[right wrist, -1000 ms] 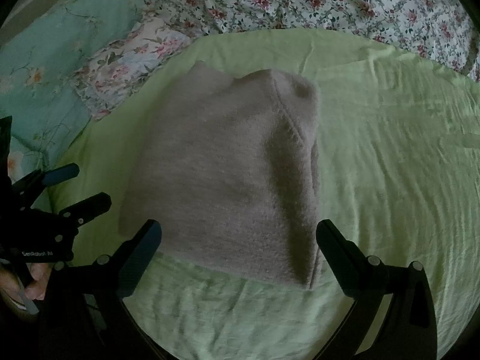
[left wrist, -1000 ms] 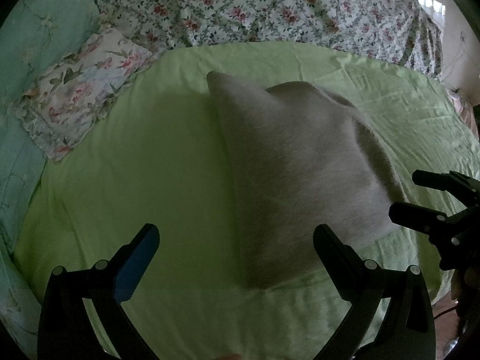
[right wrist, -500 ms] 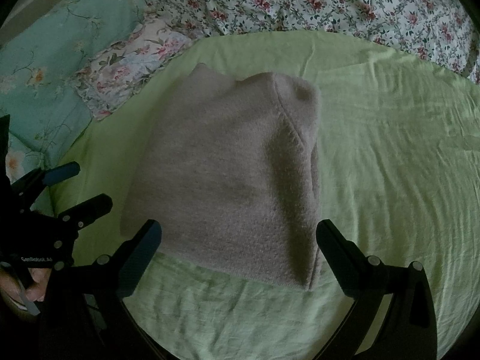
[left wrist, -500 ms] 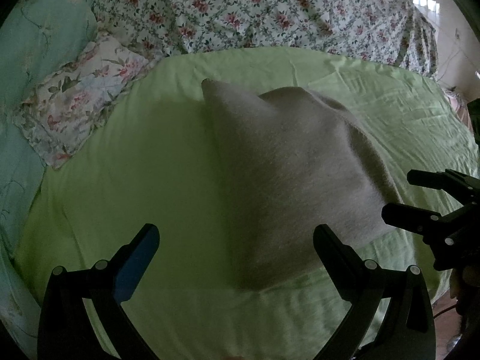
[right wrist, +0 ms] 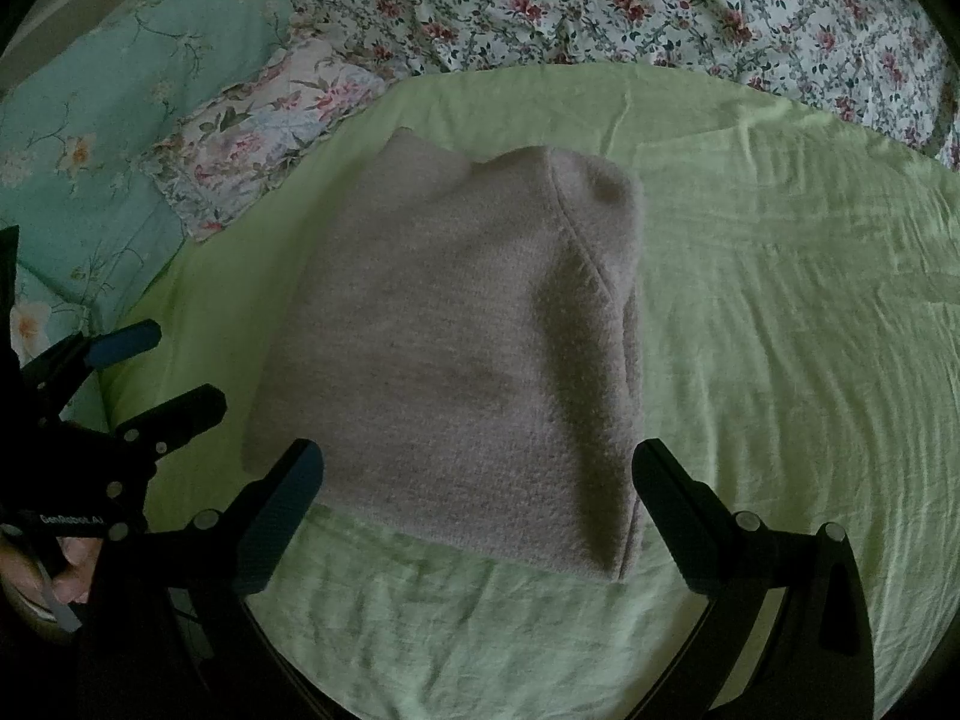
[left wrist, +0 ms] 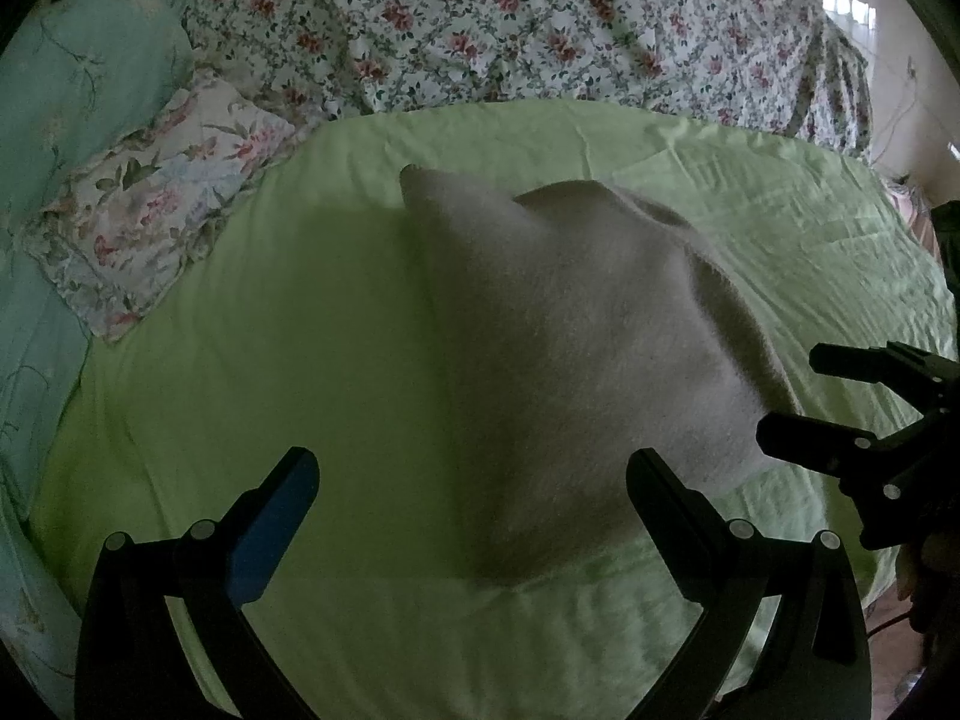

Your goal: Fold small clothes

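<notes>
Right wrist: folded sweater (right wrist: 456,360) ahead of empty, spread right gripper (right wrist: 477,480).

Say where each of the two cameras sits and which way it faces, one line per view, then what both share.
Left wrist: rides the left gripper, open, facing across the green bedsheet at the folded grey fuzzy knit garment; the right gripper juts in from the right.
Right wrist: rides the right gripper, open, facing the garment squarely; the left gripper and fingers show at left.
Shared: garment, sheet, rose-print quilt, floral pillow.
</notes>
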Demonstrator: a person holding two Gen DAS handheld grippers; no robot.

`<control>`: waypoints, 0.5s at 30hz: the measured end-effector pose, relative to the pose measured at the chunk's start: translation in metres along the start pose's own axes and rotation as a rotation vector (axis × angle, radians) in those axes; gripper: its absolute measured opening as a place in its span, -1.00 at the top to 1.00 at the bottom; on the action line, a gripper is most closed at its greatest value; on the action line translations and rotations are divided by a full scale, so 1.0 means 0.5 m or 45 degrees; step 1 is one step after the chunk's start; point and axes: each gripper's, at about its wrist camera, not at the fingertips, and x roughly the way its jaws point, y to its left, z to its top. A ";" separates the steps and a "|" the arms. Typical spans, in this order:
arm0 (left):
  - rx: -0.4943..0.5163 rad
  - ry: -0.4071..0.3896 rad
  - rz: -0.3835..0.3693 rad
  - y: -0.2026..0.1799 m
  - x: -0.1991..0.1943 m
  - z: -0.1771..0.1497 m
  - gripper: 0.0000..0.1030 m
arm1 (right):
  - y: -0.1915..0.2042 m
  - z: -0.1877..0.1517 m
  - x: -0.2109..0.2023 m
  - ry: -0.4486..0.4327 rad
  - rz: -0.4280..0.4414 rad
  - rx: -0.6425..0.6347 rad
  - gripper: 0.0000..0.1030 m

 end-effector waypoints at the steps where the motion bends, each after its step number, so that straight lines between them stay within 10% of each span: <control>1: 0.002 0.000 -0.001 0.000 0.000 0.000 -0.99 | 0.001 0.000 0.000 0.000 -0.001 0.001 -0.99; 15: 0.004 0.002 -0.010 0.001 0.004 0.006 -0.99 | 0.007 0.006 -0.008 -0.005 -0.003 -0.009 -0.99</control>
